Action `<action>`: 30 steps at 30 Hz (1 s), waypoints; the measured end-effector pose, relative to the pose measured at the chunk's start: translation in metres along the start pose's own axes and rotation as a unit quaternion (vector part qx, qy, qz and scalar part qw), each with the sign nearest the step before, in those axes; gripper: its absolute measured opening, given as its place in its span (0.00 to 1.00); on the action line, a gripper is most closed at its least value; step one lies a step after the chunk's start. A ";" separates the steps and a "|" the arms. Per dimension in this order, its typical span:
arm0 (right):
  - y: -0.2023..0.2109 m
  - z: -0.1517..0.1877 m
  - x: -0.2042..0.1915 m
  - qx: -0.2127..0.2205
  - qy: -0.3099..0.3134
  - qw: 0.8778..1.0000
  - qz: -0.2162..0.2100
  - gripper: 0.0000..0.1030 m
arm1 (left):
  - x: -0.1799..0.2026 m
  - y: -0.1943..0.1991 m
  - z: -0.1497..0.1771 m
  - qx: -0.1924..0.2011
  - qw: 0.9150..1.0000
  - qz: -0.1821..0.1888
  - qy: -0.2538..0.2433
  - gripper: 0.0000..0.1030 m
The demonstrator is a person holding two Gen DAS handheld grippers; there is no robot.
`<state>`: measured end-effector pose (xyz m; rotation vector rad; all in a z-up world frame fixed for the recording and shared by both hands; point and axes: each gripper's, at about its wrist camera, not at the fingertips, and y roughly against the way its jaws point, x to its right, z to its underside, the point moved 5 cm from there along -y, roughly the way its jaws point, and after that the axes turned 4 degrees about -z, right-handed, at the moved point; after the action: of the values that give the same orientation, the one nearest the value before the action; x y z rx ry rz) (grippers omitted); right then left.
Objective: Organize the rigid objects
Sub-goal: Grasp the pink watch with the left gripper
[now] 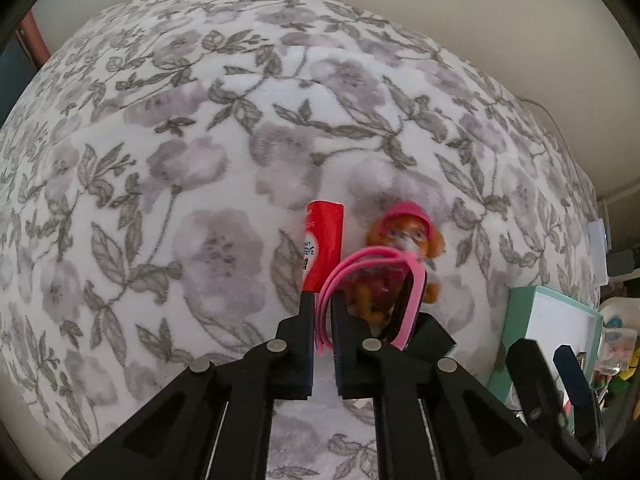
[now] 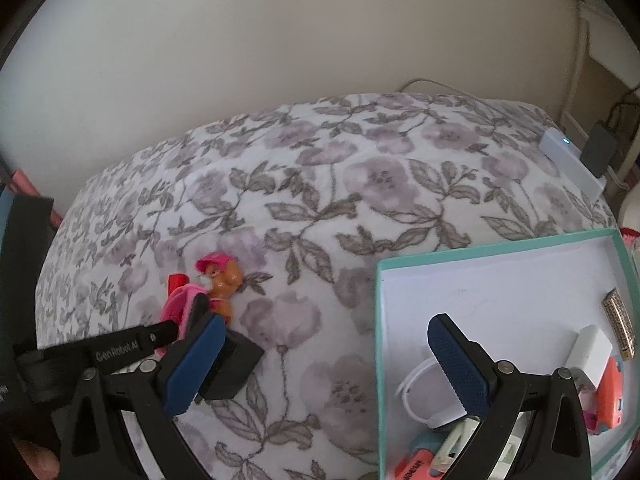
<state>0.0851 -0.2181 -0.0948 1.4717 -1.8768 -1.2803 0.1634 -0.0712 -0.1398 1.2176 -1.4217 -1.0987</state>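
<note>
1. Left gripper (image 1: 322,312): jaws nearly closed, pinching the pink headband (image 1: 372,276) on the floral blanket (image 1: 200,160).
2. Right gripper (image 2: 326,364): wide open, empty, beside the teal box (image 2: 500,246).
3. Advice: lift vertically, clearing neighbours.
4. Beyond: one red tube (image 1: 323,246), one toy dog figure (image 1: 404,236).

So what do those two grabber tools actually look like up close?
Both are black plastic. The left tool has two flat fingers ending in dark blue pads, joined to angular black arms by round silver pins. The right tool is built the same way, with blue textured pads and the same silver pins. White lettering runs along the side of the left one, seen from the right camera.
</note>
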 end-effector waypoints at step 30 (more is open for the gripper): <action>-0.051 0.045 -0.070 -0.070 0.167 0.982 -0.043 0.93 | -0.069 -0.008 0.002 -0.015 0.996 -0.076 0.049 0.07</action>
<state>0.1002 -0.1362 -0.1457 1.5933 -1.4919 -1.0962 0.1674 -0.0034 -0.1547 1.3577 -1.2507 -1.1413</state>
